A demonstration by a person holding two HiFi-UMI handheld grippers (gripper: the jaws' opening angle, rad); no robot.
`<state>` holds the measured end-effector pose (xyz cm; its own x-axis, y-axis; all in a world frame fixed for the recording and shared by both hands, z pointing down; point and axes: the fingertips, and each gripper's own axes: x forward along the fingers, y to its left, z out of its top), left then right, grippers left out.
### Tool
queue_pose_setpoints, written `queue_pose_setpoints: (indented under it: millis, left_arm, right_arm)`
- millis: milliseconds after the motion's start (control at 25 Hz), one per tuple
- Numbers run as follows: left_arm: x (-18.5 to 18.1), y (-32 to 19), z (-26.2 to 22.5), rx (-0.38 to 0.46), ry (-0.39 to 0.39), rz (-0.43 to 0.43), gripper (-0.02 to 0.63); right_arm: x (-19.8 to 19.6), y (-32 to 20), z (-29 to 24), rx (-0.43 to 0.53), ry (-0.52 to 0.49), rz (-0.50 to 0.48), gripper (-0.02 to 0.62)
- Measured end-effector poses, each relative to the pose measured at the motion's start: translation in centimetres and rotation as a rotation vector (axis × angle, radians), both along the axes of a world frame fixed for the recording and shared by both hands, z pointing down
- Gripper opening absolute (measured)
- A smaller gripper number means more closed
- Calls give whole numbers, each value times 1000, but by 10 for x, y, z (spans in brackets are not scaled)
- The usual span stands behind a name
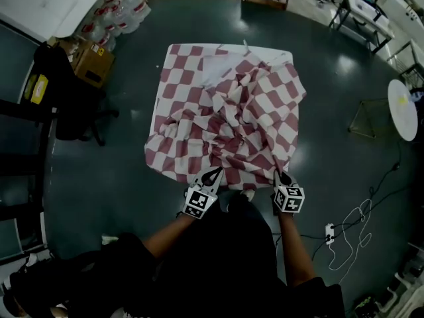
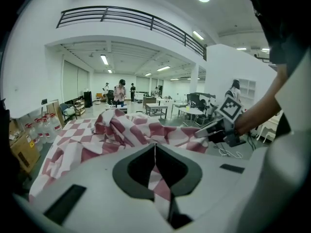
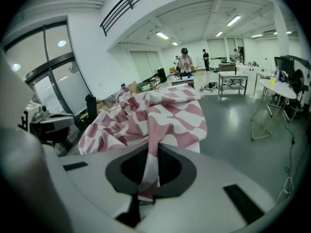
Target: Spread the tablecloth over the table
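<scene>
Red-and-white checked tablecloth (image 1: 232, 121) sits bunched in a rumpled heap on the white surface (image 1: 275, 53), ahead of both sets of fingers, with its near hem hanging off the edge closest to them. On the left gripper (image 1: 214, 173) the fingers are together, clamped on a fold of that near hem, and a strip of cloth runs back between them. On the right gripper (image 1: 279, 175) the fingers are also together, pinching the same hem further along, with cloth rising between them and draping ahead. The two grips are well apart; can't tell if either is a true corner. Step in hand, by my read: both grips are taken and spreading has not started, since the worst folds pile ahead of the right fingers. The next move probably calls for raising both grippers together and drawing them apart to tension the hem. After that, pull or flick the cloth so the heap ahead flattens out. Keep the pull even, or the cloth could slide off one side.
</scene>
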<state>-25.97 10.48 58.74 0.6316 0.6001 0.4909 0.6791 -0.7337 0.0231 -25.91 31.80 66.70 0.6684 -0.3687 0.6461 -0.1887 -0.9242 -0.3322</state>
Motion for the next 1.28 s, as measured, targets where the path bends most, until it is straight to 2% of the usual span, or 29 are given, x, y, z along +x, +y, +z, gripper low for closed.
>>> queue_pose_setpoints:
  millis: [80, 200, 280, 360, 400, 520, 680, 760, 800, 880, 960, 1000, 1120, 1280]
  left_arm:
    - [8, -11, 2, 14, -5, 6, 17]
    - [22, -28, 5, 40, -18, 15, 17]
    - [28, -43, 11, 56, -34, 7, 17]
    - [32, -61, 17, 76, -50, -18, 17]
    - [34, -70, 20, 86, -56, -35, 17]
    - [42, -101, 26, 109, -64, -100, 17]
    - [66, -153, 28, 130, -46, -173, 17]
    - [82, -179, 28, 133, -37, -193, 17]
    - [91, -192, 28, 132, -32, -197, 17]
    - [111, -215, 28, 123, -21, -192, 17]
    - [132, -236, 27, 104, -14, -181, 17]
    - [141, -246, 27, 92, -15, -177, 17]
    - [158, -269, 34, 43, -40, -174, 18]
    - [163, -296, 45, -13, -86, -139, 18]
  right_arm:
    - [-13, 4, 2, -23, -10, 43, 28]
    - [-23, 15, 28, -45, -93, 127, 28]
    - [-28, 16, 49, -52, -164, 141, 32]
    - [-28, 19, 52, -77, -190, 143, 67]
    - [-26, 21, 45, -97, -174, 146, 75]
    - [-12, 20, 8, -180, -67, 123, 152]
    - [19, -13, -59, -345, 139, 71, 178]
    - [29, -30, -91, -381, 217, 106, 187]
    - [34, -37, -109, -354, 261, 150, 189]
    - [41, -59, -141, -203, 334, 237, 187]
    - [48, -97, -154, -54, 349, 250, 175]
    - [54, -121, -154, -18, 338, 229, 146]
    - [82, -199, -136, -25, 277, 118, 143]
    - [143, -305, -121, -78, 240, -59, 155]
